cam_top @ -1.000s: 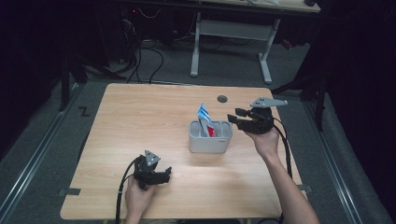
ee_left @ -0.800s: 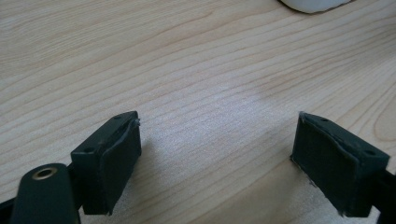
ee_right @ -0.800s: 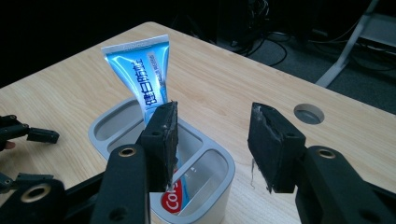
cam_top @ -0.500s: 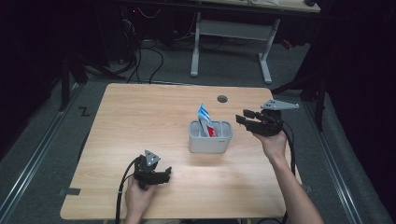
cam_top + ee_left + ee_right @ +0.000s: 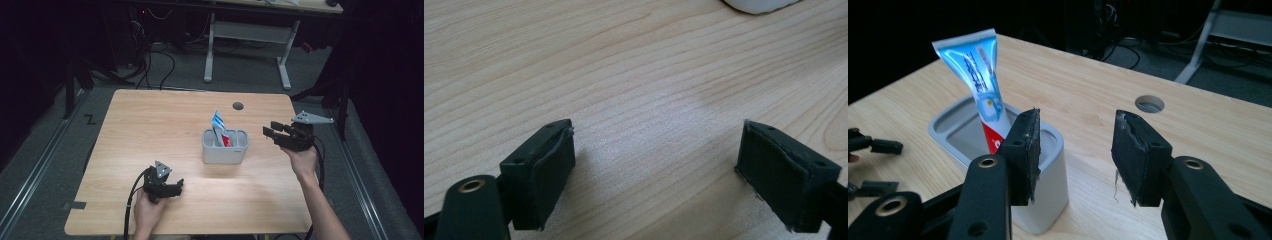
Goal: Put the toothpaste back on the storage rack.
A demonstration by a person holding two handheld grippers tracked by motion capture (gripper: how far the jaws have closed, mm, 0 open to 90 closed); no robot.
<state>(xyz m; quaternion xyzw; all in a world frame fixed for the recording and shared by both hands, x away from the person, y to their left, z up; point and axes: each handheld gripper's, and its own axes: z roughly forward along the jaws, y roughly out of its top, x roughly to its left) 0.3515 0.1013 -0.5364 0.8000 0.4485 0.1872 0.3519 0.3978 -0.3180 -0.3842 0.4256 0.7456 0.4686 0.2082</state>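
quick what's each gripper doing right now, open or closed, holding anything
Left gripper: open, holding nothing, low over the bare table.
Right gripper: open, holding nothing, beside the grey holder with the toothpaste tube.

The right gripper (image 5: 270, 131) has drawn away from the holder (image 5: 225, 147).

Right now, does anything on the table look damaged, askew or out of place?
Two small things. The toothpaste tube leans to one side in the grey holder instead of standing upright. The right claw, open and empty, has frayed pad edges with a thread hanging. Nothing is spilled.
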